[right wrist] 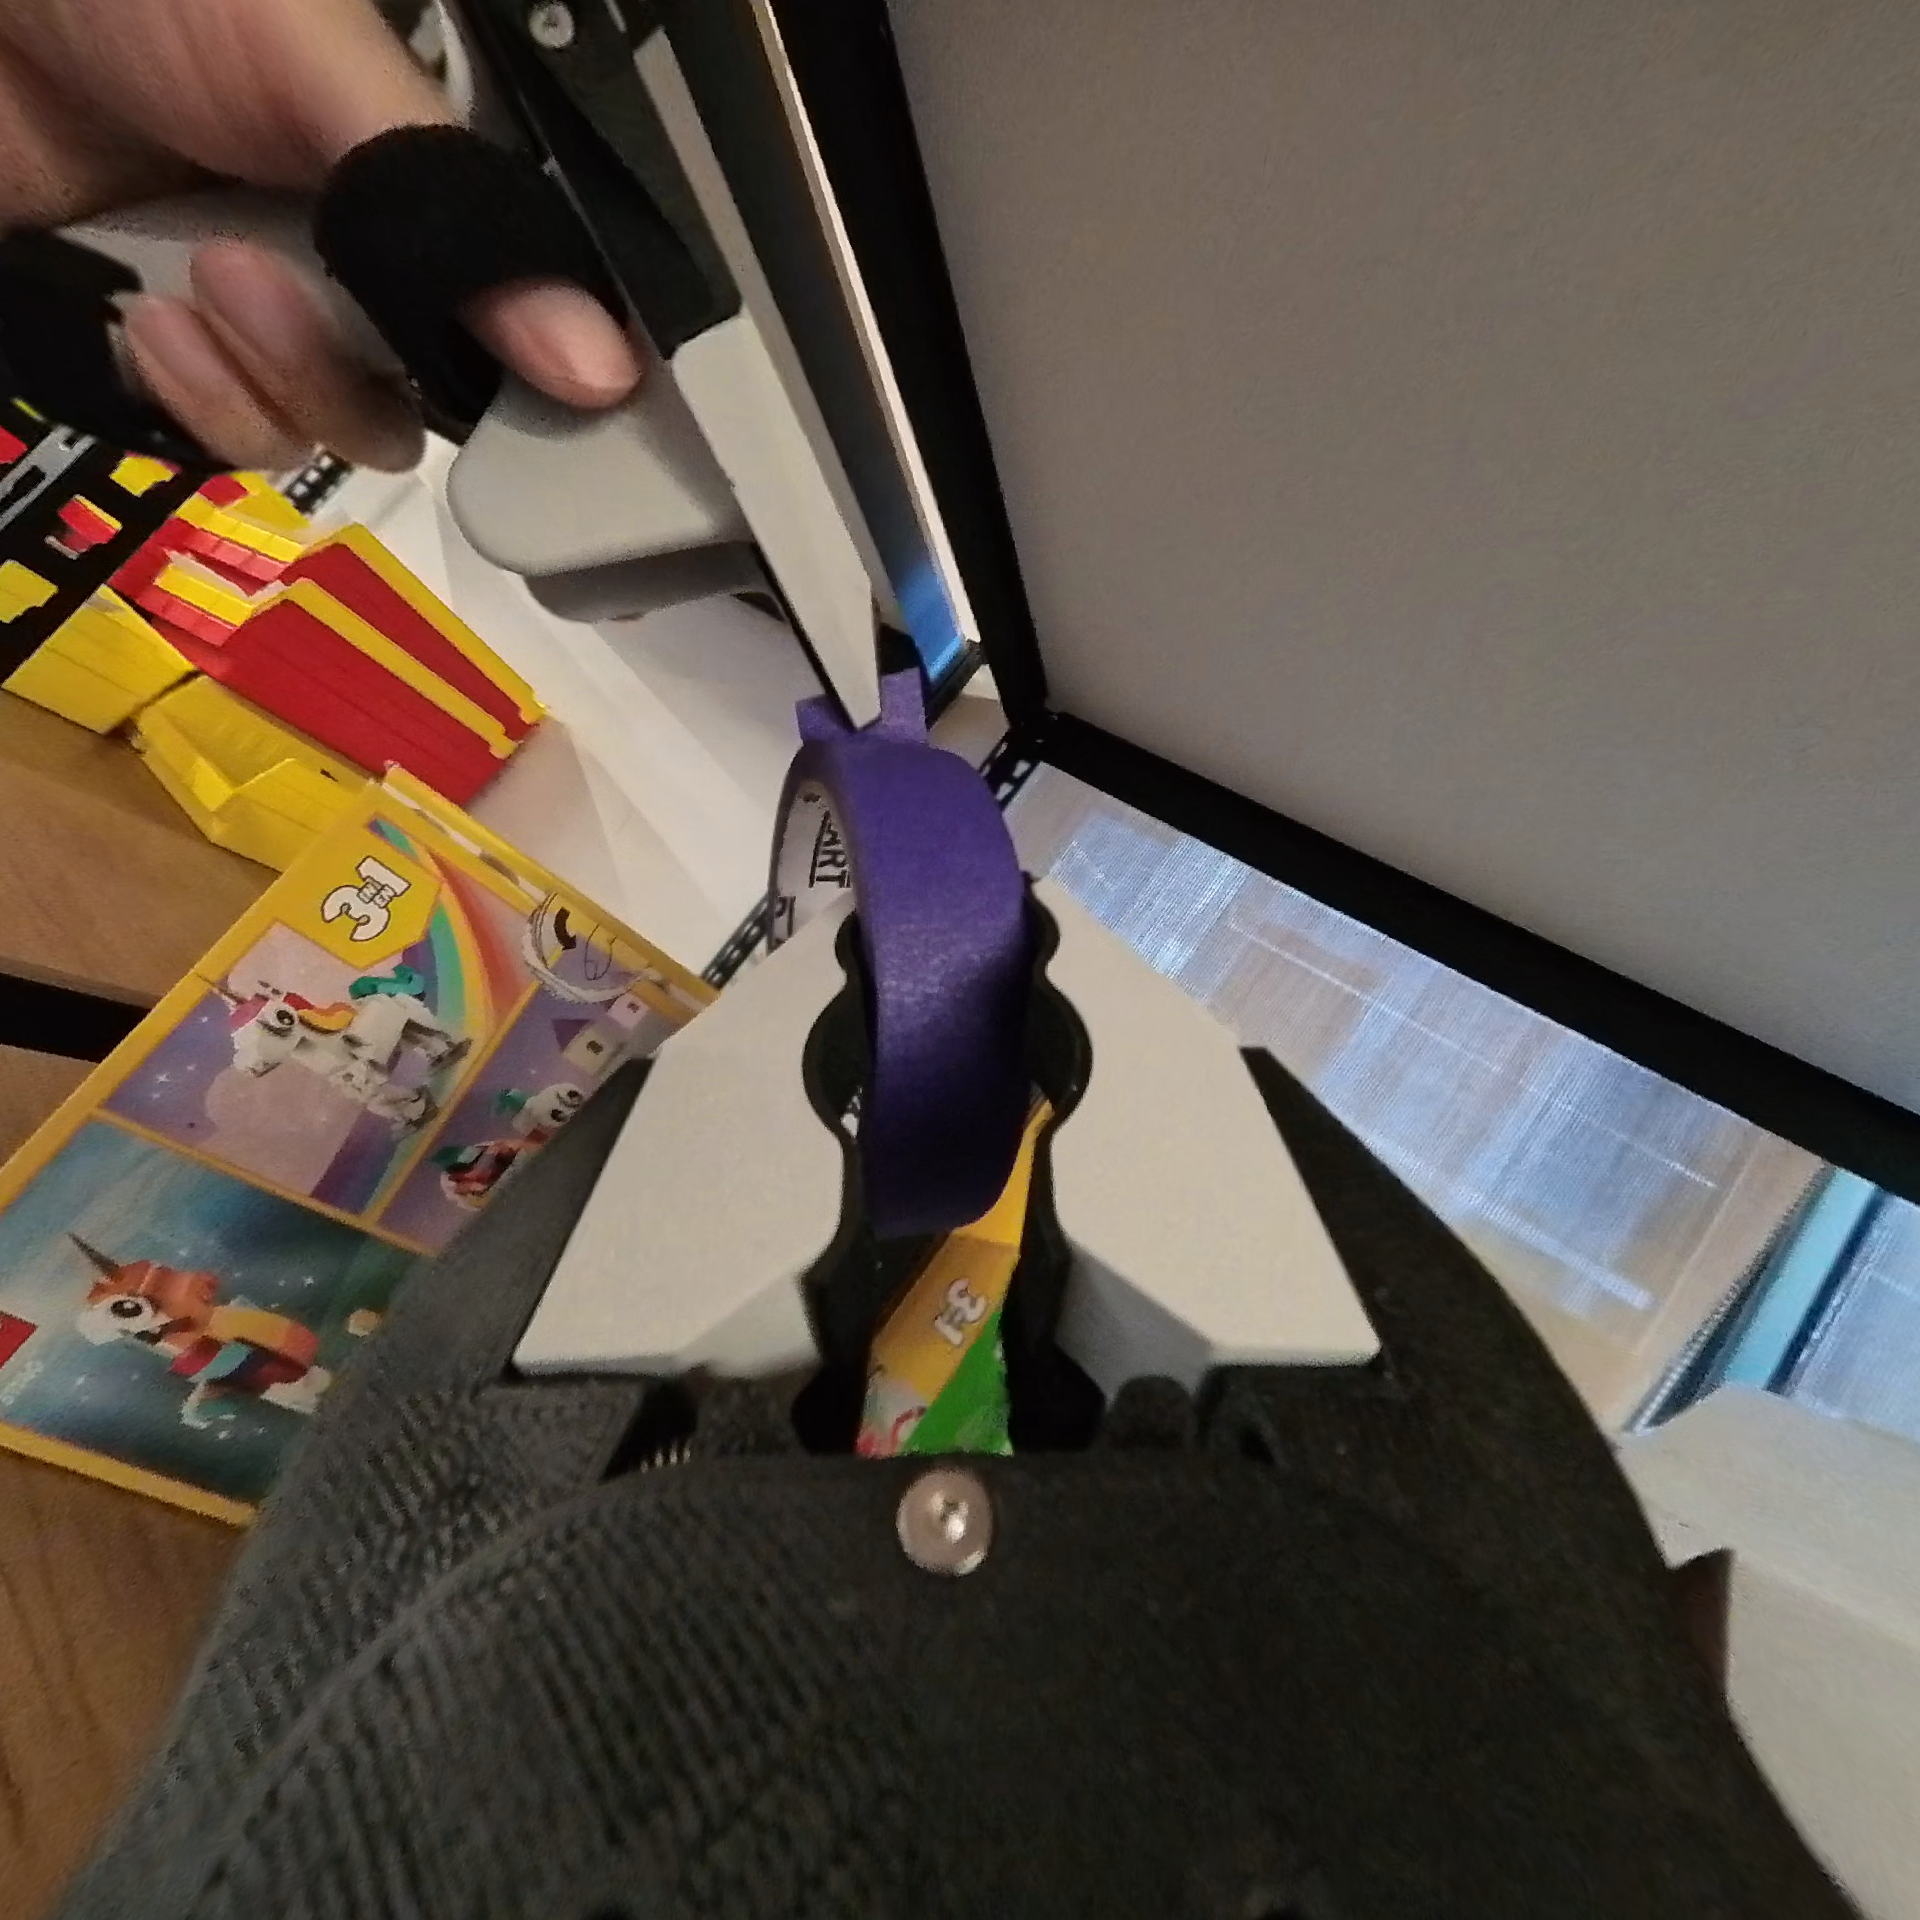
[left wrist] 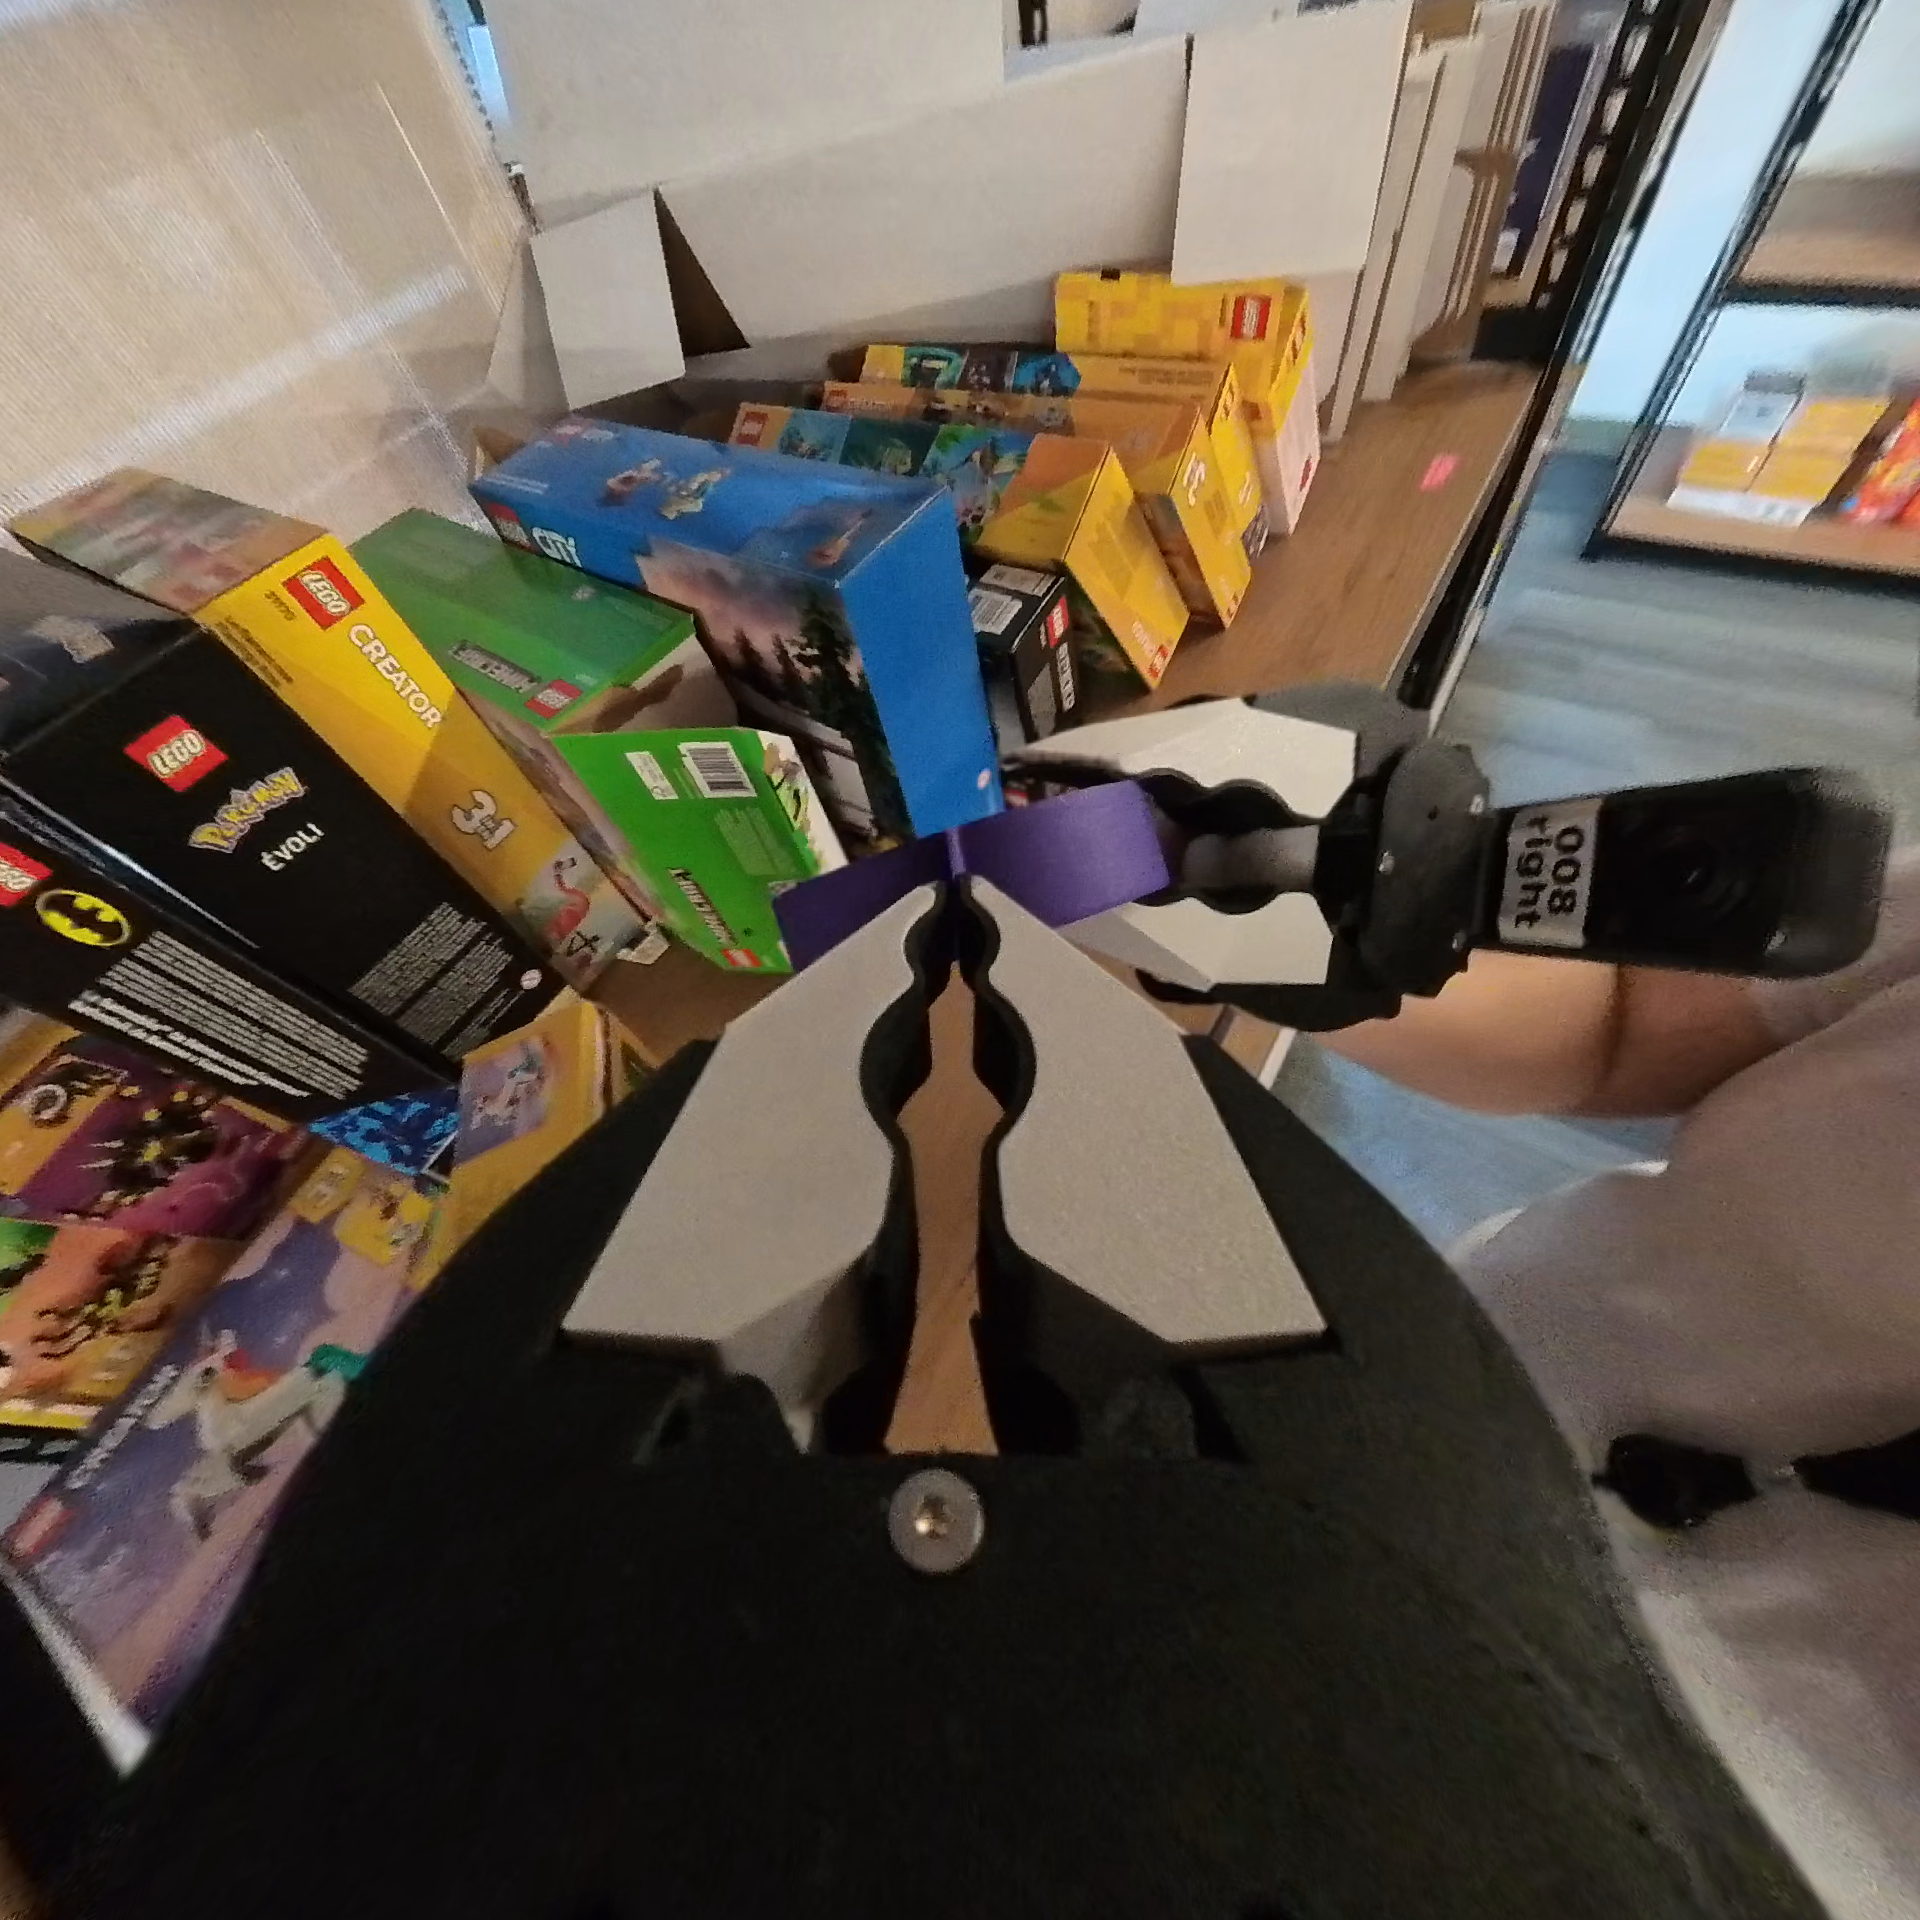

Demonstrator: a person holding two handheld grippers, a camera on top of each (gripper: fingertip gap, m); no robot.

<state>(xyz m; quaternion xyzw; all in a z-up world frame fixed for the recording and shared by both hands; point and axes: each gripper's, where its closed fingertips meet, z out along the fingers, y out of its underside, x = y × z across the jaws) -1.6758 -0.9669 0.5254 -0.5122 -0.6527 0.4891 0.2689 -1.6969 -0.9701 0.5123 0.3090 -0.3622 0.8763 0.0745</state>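
Observation:
A roll of purple tape point(right wrist: 940, 987) stands on edge between the fingers of my right gripper point(right wrist: 940, 925), which is shut on it. In the left wrist view the roll point(left wrist: 1070, 852) shows in front of the right gripper point(left wrist: 1169, 847), which comes in from the right. My left gripper point(left wrist: 956, 894) is shut on the tape's loose purple end point(left wrist: 842, 920), pinched at its fingertips right beside the roll. The right wrist view shows the left gripper point(right wrist: 862, 665) above the roll, held by a hand point(right wrist: 260, 312). Both grippers are above a wooden shelf.
Many toy boxes crowd the wooden shelf point(left wrist: 1382, 540): a blue one point(left wrist: 790, 582), a black one point(left wrist: 260, 831), a green one point(left wrist: 707, 831), yellow ones behind. White cartons point(left wrist: 935, 208) stand at the back. A black shelf post point(left wrist: 1558, 312) rises at right. A unicorn box point(right wrist: 312, 1091) lies below. My left and right fingertips are right by each other.

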